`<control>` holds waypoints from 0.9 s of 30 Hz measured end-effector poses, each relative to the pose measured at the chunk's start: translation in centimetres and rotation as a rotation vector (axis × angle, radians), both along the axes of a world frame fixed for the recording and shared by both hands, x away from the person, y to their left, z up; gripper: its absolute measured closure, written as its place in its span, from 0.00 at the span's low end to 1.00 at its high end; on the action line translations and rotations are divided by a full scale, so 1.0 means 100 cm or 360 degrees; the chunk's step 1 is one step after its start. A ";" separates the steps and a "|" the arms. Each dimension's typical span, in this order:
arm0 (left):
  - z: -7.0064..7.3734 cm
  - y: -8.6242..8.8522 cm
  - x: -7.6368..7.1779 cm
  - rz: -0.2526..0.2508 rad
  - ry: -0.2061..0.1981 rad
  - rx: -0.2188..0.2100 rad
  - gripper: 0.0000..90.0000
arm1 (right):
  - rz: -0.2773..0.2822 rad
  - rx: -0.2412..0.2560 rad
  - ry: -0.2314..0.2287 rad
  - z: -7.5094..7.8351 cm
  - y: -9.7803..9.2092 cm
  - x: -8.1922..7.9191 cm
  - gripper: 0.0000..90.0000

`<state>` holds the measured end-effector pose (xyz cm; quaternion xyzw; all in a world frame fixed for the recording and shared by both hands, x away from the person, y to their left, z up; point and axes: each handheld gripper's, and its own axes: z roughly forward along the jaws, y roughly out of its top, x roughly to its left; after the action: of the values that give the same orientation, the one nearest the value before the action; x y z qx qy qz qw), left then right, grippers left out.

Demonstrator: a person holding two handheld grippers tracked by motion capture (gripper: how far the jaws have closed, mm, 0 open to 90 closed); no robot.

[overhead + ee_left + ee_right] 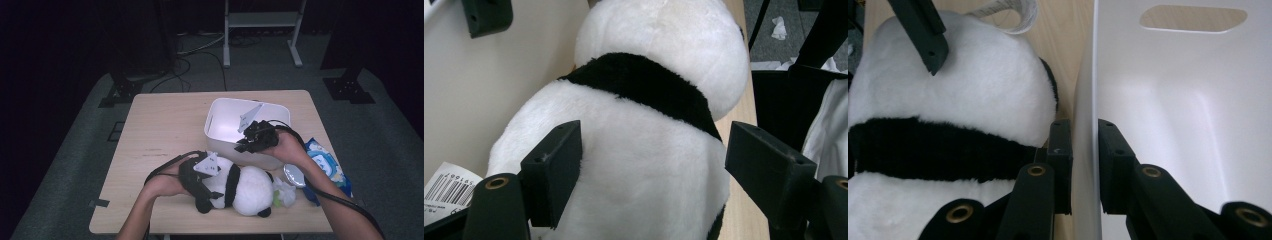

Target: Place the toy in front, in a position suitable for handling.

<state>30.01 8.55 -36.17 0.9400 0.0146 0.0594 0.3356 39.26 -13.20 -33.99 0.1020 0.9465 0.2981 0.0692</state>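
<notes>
One plush panda (240, 187) lies on its side at the near edge of the table (160, 130), just beside the white bin (220, 120). It looks light, soft and squashy, so the plump white body seems the best place to take it. Black band, white fur, black limbs. The left gripper (651, 165) stands wide open around its back; the right gripper (1084, 160) pinches the bin's wall.

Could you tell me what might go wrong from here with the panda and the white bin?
The left gripper straddles the panda with its fingers open, so closing may catch only fur and slip. The right gripper clamps the bin wall; pulling could tip the white bin or shove it against the panda.
</notes>
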 end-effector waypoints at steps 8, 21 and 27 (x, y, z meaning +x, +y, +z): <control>0.001 0.001 -0.001 -0.0016 -0.0004 0.0001 0.24 | 0.0018 0.0014 0.0065 -0.001 0.000 -0.006 0.82; 0.007 0.009 -0.004 0.0003 -0.0003 -0.0035 0.24 | -0.0065 0.0185 0.0007 0.022 -0.014 -0.020 0.62; 0.010 0.016 -0.005 0.0017 -0.0024 -0.0019 0.24 | -0.0008 0.0269 0.0044 0.028 -0.018 -0.037 0.59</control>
<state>29.53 10.14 -35.16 0.9375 0.0174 0.0682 0.3409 35.55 -15.01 -31.19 0.1141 0.9185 0.3755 0.0479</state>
